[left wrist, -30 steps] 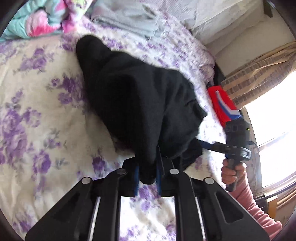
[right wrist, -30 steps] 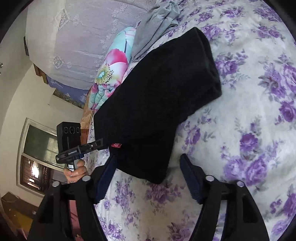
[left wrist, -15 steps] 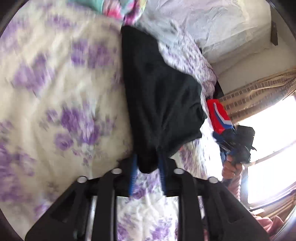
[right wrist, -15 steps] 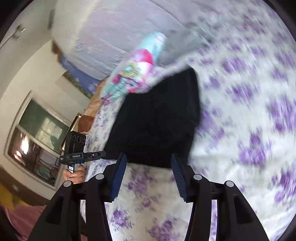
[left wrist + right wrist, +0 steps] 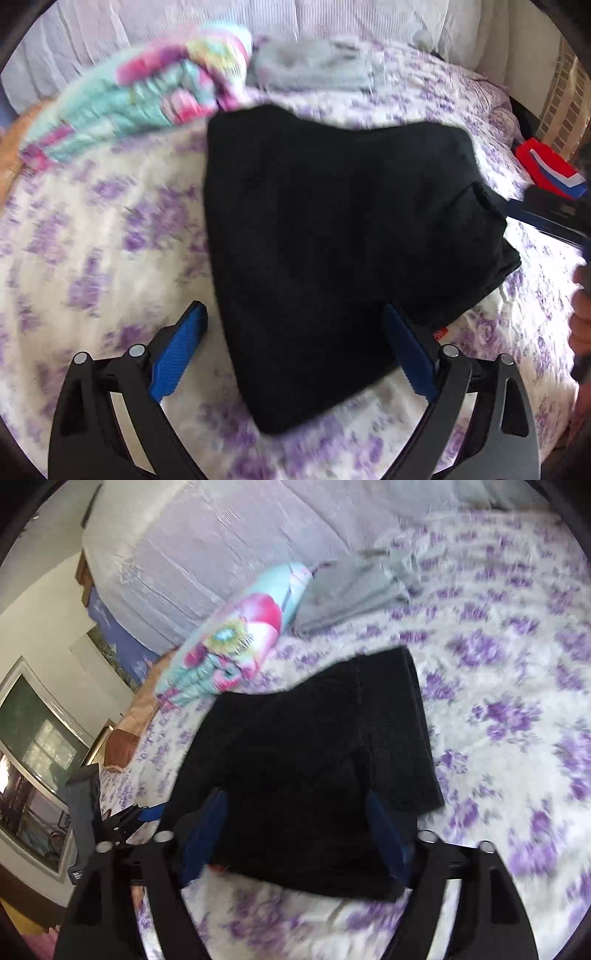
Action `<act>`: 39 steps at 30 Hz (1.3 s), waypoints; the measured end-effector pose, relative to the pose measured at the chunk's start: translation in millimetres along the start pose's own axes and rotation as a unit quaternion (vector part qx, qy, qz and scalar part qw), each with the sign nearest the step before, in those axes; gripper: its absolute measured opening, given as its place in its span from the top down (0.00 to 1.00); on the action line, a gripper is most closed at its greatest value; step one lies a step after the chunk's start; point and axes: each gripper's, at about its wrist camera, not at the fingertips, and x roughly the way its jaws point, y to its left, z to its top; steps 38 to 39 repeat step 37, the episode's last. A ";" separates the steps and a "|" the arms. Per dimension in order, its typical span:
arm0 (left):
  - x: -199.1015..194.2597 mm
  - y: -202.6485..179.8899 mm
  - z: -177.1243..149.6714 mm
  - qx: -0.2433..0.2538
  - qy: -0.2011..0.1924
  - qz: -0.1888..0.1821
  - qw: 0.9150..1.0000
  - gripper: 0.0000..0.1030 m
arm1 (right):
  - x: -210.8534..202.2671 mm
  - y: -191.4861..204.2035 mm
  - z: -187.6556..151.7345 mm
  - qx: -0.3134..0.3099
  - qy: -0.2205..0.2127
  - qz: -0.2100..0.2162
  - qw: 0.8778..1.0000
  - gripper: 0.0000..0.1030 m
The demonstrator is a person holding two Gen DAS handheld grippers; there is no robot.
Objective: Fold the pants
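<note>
On bedspread (image 5: pixel 110 236); pants (image 5: pixel 332 240) lengthwise away

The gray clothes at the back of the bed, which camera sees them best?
The right wrist view. There the gray clothes show as a folded stack with visible layers beside the colorful pillow. In the left wrist view they are only a blurry gray patch.
</note>
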 end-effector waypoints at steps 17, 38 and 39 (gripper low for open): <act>-101.1 -41.2 -63.8 -0.048 -0.105 0.059 0.992 0.05 | -60.3 62.0 -110.7 -0.063 -0.069 -0.164 0.982 0.04; -117.8 -56.5 -89.8 -0.031 -0.112 0.057 0.992 0.05 | -65.2 64.7 -130.2 -0.066 -0.059 -0.181 0.979 0.04; -117.8 -56.5 -89.8 -0.031 -0.112 0.057 0.992 0.05 | -65.2 64.7 -130.2 -0.066 -0.059 -0.181 0.979 0.04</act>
